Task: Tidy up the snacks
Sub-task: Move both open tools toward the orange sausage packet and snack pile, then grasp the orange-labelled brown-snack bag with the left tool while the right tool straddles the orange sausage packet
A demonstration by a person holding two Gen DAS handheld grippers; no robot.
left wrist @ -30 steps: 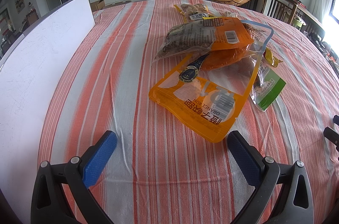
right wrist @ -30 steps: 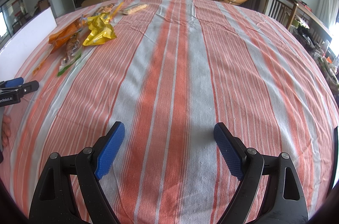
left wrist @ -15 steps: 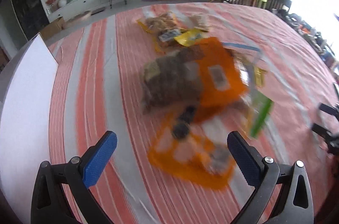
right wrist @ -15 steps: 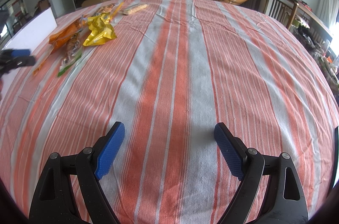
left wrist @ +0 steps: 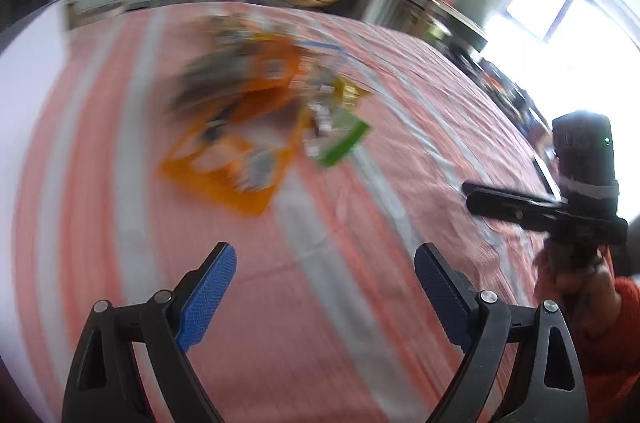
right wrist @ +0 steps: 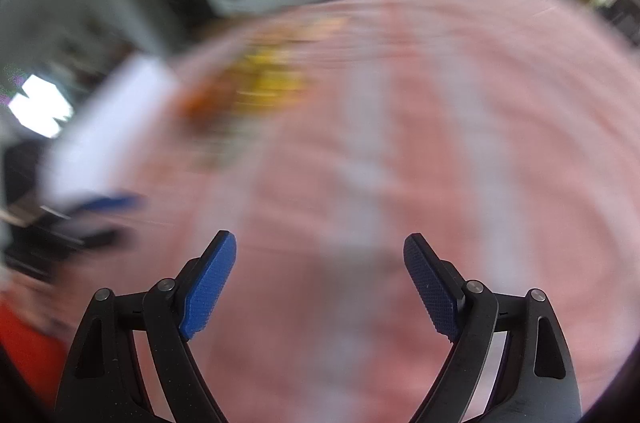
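- My left tool [left wrist: 325,287] has just been closing a little from its widest; the blue pads are still spread, with nothing between them but striped cloth.
- It has swung round: a second ago the snacks [left wrist: 256,127] lay straight ahead of it, now they sit ahead and slightly left, well apart from the pads.
- My right tool [right wrist: 320,283] is spread as wide as before and holds nothing; it has tilted, so the snacks [right wrist: 260,83] lie far ahead and to its left, beside a white board [right wrist: 108,127].
- From the left tool I see the right tool [left wrist: 520,207] off to the right, over the bench [left wrist: 400,151].
- I judge no snack has been picked up yet; both tools seem to be repositioning for a first reach.
- Writing: the orange pouch [left wrist: 228,175] showed "ORANGE RUN" a second ago; now motion blur leaves no label readable.
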